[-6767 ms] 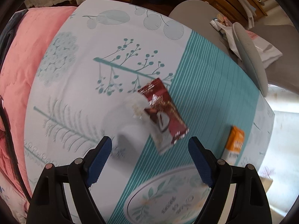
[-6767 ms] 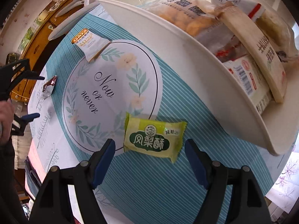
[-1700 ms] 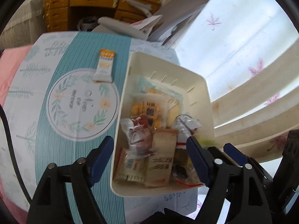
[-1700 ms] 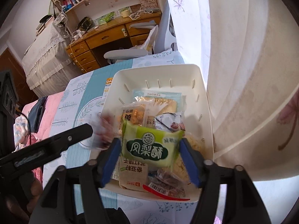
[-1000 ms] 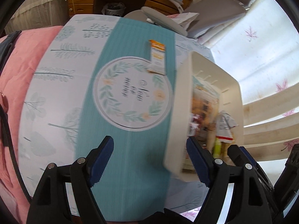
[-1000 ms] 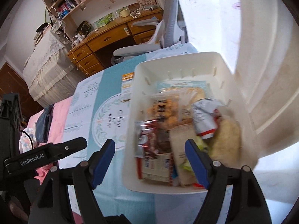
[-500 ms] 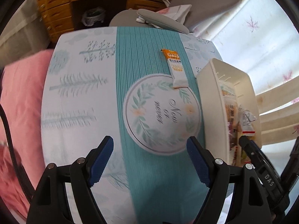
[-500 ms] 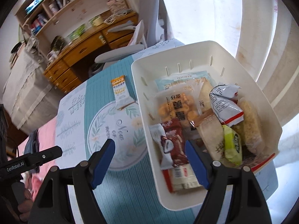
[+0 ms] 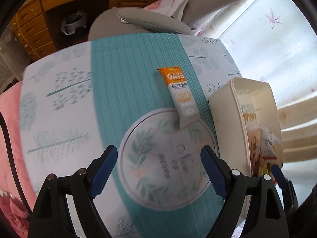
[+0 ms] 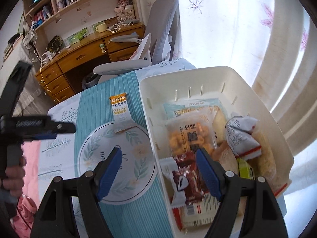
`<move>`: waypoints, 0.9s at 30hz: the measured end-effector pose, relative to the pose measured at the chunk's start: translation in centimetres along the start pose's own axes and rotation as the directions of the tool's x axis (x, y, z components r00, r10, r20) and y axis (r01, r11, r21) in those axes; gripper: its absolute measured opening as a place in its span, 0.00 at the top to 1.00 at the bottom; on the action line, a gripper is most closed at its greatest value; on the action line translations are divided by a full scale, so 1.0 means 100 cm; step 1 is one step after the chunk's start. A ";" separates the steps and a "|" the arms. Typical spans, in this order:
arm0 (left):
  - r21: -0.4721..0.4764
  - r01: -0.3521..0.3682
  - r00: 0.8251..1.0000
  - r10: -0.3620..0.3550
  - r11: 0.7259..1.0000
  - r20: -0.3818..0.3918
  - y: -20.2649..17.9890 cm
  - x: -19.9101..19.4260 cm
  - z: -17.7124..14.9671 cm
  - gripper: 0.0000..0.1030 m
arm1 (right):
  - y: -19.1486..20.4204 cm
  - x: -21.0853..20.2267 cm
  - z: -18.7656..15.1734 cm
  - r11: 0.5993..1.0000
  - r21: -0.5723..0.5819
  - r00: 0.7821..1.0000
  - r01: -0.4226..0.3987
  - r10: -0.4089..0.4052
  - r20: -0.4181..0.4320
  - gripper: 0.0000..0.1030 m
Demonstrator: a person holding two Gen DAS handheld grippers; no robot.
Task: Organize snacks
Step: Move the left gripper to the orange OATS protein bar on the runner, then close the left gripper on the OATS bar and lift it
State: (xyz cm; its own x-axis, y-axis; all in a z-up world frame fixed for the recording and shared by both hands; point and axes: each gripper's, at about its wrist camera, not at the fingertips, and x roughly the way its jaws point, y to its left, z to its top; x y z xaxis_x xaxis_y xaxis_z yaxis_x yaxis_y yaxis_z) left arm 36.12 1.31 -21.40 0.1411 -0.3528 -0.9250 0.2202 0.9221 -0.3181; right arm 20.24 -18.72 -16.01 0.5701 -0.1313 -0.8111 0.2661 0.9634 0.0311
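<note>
blue pads on the left gripper are spreading wider right now, nothing between them but tablecloth — it has swung off the basket and now looks down at the round leaf print, with the oats bar lying just ahead, orange end pointing away. that's the big change: a moment ago this gripper was over the cream basket, now the basket sits off to its right edge. over on the other side, the right gripper hangs with its jaws apart and empty, straddling the basket's near wall — the green pastry pack it was carrying is now down among the other snacks, wedged by the white-and-red wrapper, with the dark red chocolate pack just beside the right pad. from the right wrist view the left gripper shows at the far left, a hand on its handle. so, by my reading, 1 snack is left on the table — the oats bar, near the basket's outer wall but not touching it — and the left side looks lined up to go for it next.
</note>
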 end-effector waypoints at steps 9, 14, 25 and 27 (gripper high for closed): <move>-0.077 -0.006 1.000 0.005 0.997 -0.014 -0.019 0.056 0.048 0.18 | 0.002 0.025 0.014 0.990 -0.128 0.998 0.059 -0.054 0.039 0.24; -0.118 -0.029 1.000 0.027 0.993 -0.017 -0.023 0.078 0.068 0.18 | 0.001 0.036 0.020 0.977 -0.203 0.997 0.070 -0.063 0.043 0.24; -0.202 -0.095 0.995 0.088 0.975 -0.042 -0.021 0.114 0.088 0.18 | -0.017 0.052 0.031 0.978 -0.204 0.999 -0.036 0.030 -0.031 0.24; -0.206 -0.109 0.994 0.104 0.972 -0.035 -0.024 0.117 0.091 0.18 | -0.019 0.053 0.032 0.978 -0.202 0.998 -0.053 0.045 -0.046 0.24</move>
State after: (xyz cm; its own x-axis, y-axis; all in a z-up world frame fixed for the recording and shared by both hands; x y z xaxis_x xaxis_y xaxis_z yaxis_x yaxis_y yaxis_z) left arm 46.07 -6.44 -29.56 0.1291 -0.2492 -0.9598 0.0001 0.9679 -0.2513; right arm 25.30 -21.98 -18.50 0.5455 -0.0769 -0.8346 0.0728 0.9964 -0.0442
